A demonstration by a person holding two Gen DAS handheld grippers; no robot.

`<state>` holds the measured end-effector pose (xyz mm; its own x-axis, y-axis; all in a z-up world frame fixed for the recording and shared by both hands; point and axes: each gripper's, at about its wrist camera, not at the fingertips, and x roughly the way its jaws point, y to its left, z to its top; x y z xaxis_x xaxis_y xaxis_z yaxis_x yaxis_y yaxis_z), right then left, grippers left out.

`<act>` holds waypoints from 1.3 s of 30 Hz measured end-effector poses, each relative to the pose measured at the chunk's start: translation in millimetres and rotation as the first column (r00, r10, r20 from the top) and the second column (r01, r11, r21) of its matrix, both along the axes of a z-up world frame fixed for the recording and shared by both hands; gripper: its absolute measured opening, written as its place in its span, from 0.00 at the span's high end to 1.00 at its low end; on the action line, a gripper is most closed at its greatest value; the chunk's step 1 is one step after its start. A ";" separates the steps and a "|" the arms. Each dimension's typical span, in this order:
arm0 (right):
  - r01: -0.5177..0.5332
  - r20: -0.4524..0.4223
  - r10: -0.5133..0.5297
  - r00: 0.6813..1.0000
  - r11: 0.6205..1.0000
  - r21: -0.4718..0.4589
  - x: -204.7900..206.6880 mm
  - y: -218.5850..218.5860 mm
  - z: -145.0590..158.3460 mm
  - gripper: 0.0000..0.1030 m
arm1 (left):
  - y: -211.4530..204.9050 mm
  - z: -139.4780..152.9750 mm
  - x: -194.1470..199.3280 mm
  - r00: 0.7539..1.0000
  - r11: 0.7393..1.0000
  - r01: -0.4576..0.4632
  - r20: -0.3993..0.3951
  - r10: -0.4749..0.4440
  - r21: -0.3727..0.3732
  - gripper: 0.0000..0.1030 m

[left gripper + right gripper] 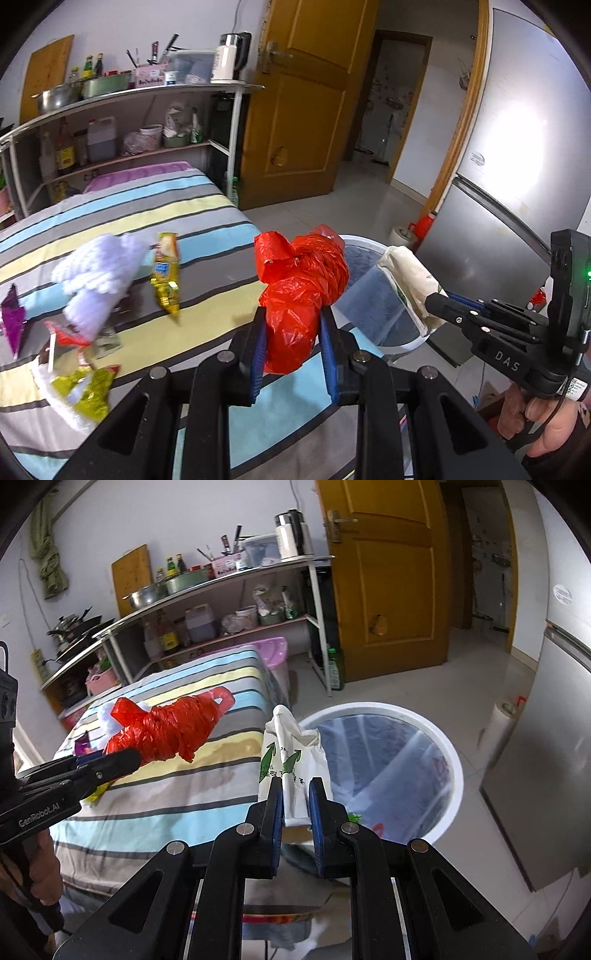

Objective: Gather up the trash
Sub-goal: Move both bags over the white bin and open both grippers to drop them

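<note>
- Your left gripper [291, 325] is clamped narrow on the crumpled red plastic bag [301, 284], up over the striped bed's [207, 206] edge.
- Your right gripper [295, 794] pinches the white bag [291, 760], nearly closed, beside the white bin [452, 760].
- Wrappers [166, 273] lie on the bed.

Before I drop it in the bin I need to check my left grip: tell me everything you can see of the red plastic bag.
The red plastic bag is thin, crinkled, glossy film, bunched and twisted into a lumpy roll, with a loop handle sticking out at its far end. The left gripper has its jaws clamped on the bag's near end, so it hangs in the air above the striped bedcover, touching nothing else, just short of the white-rimmed bin.
</note>
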<state>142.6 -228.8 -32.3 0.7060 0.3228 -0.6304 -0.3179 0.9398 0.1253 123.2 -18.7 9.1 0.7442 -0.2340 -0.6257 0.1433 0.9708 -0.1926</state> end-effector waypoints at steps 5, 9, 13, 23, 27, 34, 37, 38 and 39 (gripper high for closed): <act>0.027 -0.021 -0.027 0.999 1.000 0.005 10.4 -11.9 -8.3 0.86 | -16.7 -4.6 10.9 0.999 1.000 0.029 -0.014 -0.029 0.004 0.73; 0.049 -0.045 -0.049 0.998 0.999 0.007 22.2 -22.6 -17.2 0.86 | -28.2 -9.0 23.3 0.998 0.999 0.053 -0.033 -0.053 0.005 0.73; 0.067 -0.069 -0.066 0.995 0.998 0.011 30.9 -31.1 -25.1 0.86 | -40.7 -14.9 34.5 0.995 0.997 0.083 -0.052 -0.083 0.008 0.73; 0.116 -0.121 -0.112 0.986 0.993 0.024 47.5 -50.3 -39.1 0.85 | -67.3 -30.0 60.9 0.985 0.991 0.137 -0.103 -0.136 0.005 0.72; 0.121 -0.141 -0.117 0.983 0.993 0.015 50.8 -54.1 -46.7 0.85 | -73.3 -37.1 68.7 0.980 0.988 0.154 -0.127 -0.153 0.001 0.72; 0.125 -0.136 -0.121 0.983 0.992 0.023 47.2 -56.7 -43.7 0.85 | -78.1 -39.1 69.6 0.977 0.985 0.174 -0.128 -0.173 -0.002 0.63; 0.124 -0.126 -0.120 0.985 0.992 0.024 43.5 -56.0 -39.6 0.83 | -76.3 -38.4 69.2 0.977 0.985 0.172 -0.126 -0.172 -0.016 0.57; 0.125 -0.125 -0.122 0.985 0.992 0.023 42.1 -55.8 -38.7 0.81 | -76.7 -38.0 68.1 0.977 0.985 0.170 -0.124 -0.171 -0.016 0.57; 0.125 -0.124 -0.122 0.985 0.992 0.022 41.4 -55.8 -38.0 0.81 | -76.5 -37.9 67.5 0.978 0.986 0.169 -0.123 -0.169 -0.014 0.57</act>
